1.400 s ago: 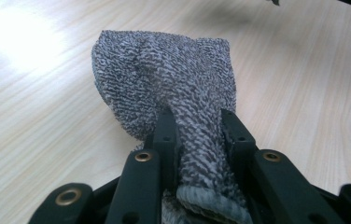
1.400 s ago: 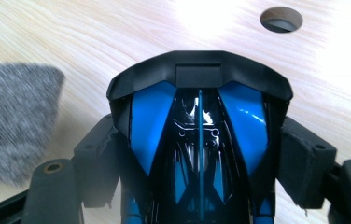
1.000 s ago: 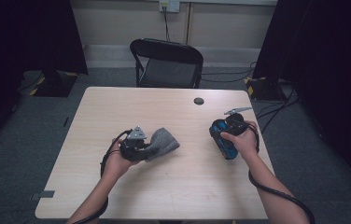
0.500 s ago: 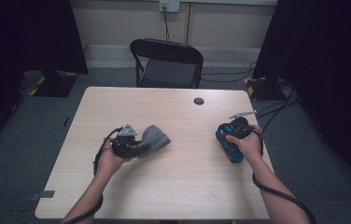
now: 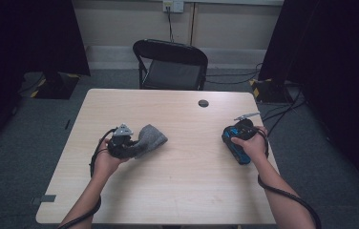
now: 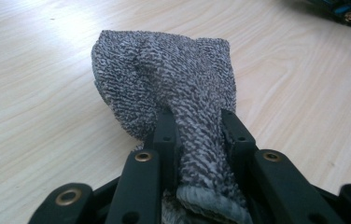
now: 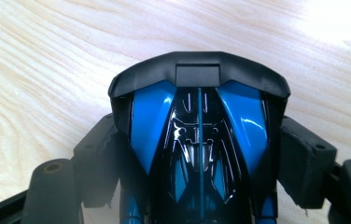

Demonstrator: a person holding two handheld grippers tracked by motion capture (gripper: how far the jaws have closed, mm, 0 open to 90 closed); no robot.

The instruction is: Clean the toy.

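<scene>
1. Left gripper (image 5: pixel 129 143): jaws closed on a bunched end of the grey knit sock (image 5: pixel 150 138). In the left gripper view the sock (image 6: pixel 169 88) is pinched between the two jaws, its free part lying on the tabletop (image 5: pixel 182 181).
2. Sock's long axis in the high view: runs from the left gripper toward about 2 o'clock, free end away from the hand.
3. Right gripper (image 5: pixel 238 143): jaws set against both flanks of the blue and black toy car (image 5: pixel 237 145), holding it. In the right gripper view the car (image 7: pixel 197 135) sits squarely between the jaws.
4. Car lies at the right edge of the tabletop, well apart from the sock, at about 3 o'clock from it.
5. Judgement: bringing car and sock together means crossing the open middle; the sock's free end is the nearer part.
</scene>
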